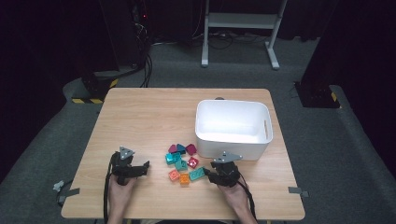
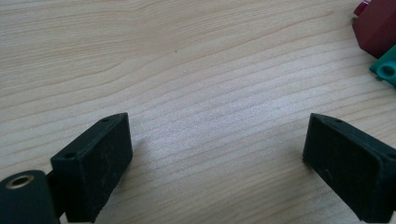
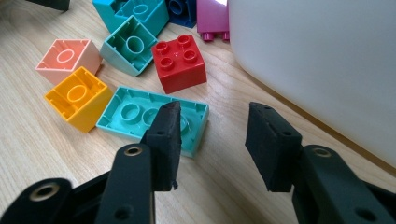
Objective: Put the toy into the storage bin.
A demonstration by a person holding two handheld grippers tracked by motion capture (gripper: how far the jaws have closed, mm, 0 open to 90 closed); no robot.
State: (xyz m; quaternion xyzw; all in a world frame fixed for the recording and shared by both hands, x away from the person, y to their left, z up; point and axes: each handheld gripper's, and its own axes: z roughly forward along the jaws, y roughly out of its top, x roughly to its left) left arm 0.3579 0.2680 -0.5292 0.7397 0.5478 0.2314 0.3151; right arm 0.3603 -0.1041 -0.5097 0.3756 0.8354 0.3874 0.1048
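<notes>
A light wooden table (image 1: 140,121) carries a white bin (image 1: 232,127) toward its far right, and a cluster of toy bricks (image 1: 183,163) lies just in front of the bin's near left corner. The left gripper (image 2: 217,154) hovers low over bare wood left of the cluster, its jaws spread wide with nothing between them — a dark red brick (image 2: 377,25) sits at the view's far right edge. The right gripper (image 3: 212,135) is beside the bin, jaws parted and empty; one jaw overlaps a long teal brick (image 3: 140,116), perhaps just above it. Near it lie a red brick (image 3: 180,63), a yellow brick (image 3: 79,98) and a pink brick (image 3: 65,58) — all apart from the jaws.
</notes>
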